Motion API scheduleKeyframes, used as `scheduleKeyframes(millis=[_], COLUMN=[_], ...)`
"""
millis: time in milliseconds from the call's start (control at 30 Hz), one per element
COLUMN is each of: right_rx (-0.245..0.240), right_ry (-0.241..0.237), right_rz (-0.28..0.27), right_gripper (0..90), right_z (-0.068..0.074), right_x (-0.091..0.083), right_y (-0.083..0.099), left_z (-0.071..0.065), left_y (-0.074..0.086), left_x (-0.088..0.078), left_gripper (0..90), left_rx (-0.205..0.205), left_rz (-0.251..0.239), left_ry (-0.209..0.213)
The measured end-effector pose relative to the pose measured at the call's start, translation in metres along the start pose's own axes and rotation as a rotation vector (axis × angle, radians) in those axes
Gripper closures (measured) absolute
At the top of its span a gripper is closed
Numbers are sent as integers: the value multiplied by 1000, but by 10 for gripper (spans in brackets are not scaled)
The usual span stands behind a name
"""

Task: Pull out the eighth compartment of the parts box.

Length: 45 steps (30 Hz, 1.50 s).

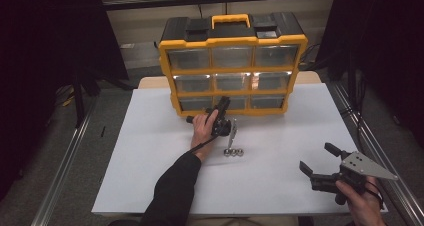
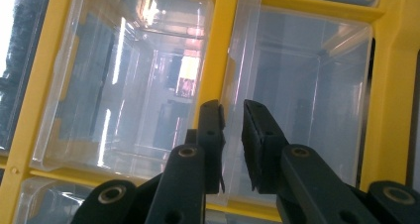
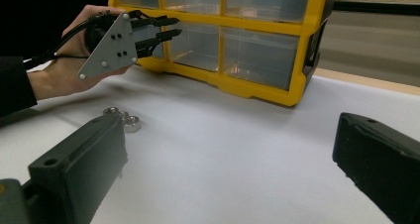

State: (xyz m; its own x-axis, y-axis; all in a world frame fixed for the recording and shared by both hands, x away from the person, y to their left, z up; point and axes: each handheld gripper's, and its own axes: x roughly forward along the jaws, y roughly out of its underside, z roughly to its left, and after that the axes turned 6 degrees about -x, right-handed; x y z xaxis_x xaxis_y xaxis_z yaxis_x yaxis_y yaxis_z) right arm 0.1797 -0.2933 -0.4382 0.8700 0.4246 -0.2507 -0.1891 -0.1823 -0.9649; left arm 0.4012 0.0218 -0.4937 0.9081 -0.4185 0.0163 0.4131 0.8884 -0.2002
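Observation:
A yellow and black organizer [image 1: 232, 70] with clear drawers stands at the back of the table. My left gripper [image 1: 223, 105] is held up against its bottom row, at the middle drawer. In the left gripper view the jaws [image 2: 233, 107] stand a narrow gap apart, and the clear edge of a drawer [image 2: 297, 85] runs between them; the pads do not visibly press on it. The right gripper view shows the same gripper [image 3: 171, 28] at the drawer fronts. My right gripper [image 1: 316, 157] rests low at the front right, open and empty [image 3: 228, 154]. Three metal nuts [image 1: 233, 152] [image 3: 124, 119] lie mid-table.
A white sheet [image 1: 150, 151] covers the table. Metal rails [image 1: 65, 161] run along both sides, with dark curtains beyond. The organizer's yellow carry handle [image 1: 230, 20] is on top. A person's dark sleeve [image 1: 172, 191] comes in from the bottom.

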Motion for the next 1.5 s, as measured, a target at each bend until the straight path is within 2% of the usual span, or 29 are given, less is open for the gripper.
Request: scheduleKeyframes(millis=[67,100,167,200,233,300,333,400,433,533,567,600,667,700,767,800,867,933,967,1000,1033,1067,1100,1133,1167,1267,1500], right_rx=[0,0,1,0,0,-1,-3,-3,-1,-1,-1,0,0,0,-1,-2,-2,-2,1,1,1,3,3,2,0,-2,-2], right_ry=[1,1,2,1,1,-2,-1,-3,-2,1,0,1,-3,-3,-4,0,-4,-4,-2,-2,2,0,1,0,-2,-2,-2], right_rz=[-4,-4,1,1,1,2,-1,0,3,1,1,1,2,3,2,-1,1,2,1,1,1,1,1,3,3,3,3], right_gripper=[1,0,0,0,0,0,0,1,0,0,0,1,0,0,0,1,0,1,0,0,0,0,0,0,0,0,0], right_z=[0,0,0,0,0,0,0,0,0,0,0,0,0,0,0,0,0,0,0,0,0,0,0,0,0,0,0], right_x=[0,0,0,0,0,0,0,0,0,0,0,0,0,0,1,1,1,1,1,1,1,0,0,0,0,0,0], right_y=[0,0,0,0,0,0,0,0,0,0,0,0,0,0,0,0,0,0,0,1,1,1,0,0,0,0,0], left_z=[1,0,-1,3,4,4,4,2,3,2,2,1,0,0,0,-2,-2,-2,-2,-1,1,-2,-2,-3,-2,-1,-1], left_y=[1,1,2,1,1,2,1,1,1,3,3,3,3,2,1,2,1,0,0,-1,-1,0,0,1,0,0,-1], left_x=[0,2,4,2,3,4,4,6,4,4,5,4,5,4,4,4,4,3,3,2,2,2,1,1,0,-2,-3], left_gripper=[778,775,771,763,761,762,762,763,763,736,724,724,728,740,767,771,779,781,782,784,784,784,784,784,783,782,781], left_rx=[-1,-18,-32,36,54,55,68,31,58,55,92,107,101,108,112,99,109,105,100,130,143,108,110,90,107,114,106], left_rz=[2,-35,-56,-4,-24,-24,-22,-48,-24,-27,-36,-32,-40,-28,-25,-27,-33,-15,-25,-26,-33,-27,-30,-35,-30,-36,-40], left_ry=[1,-13,-4,16,28,41,35,28,37,40,40,30,13,2,-4,3,-12,-7,-5,-22,-26,-3,-7,-3,2,-9,-4])
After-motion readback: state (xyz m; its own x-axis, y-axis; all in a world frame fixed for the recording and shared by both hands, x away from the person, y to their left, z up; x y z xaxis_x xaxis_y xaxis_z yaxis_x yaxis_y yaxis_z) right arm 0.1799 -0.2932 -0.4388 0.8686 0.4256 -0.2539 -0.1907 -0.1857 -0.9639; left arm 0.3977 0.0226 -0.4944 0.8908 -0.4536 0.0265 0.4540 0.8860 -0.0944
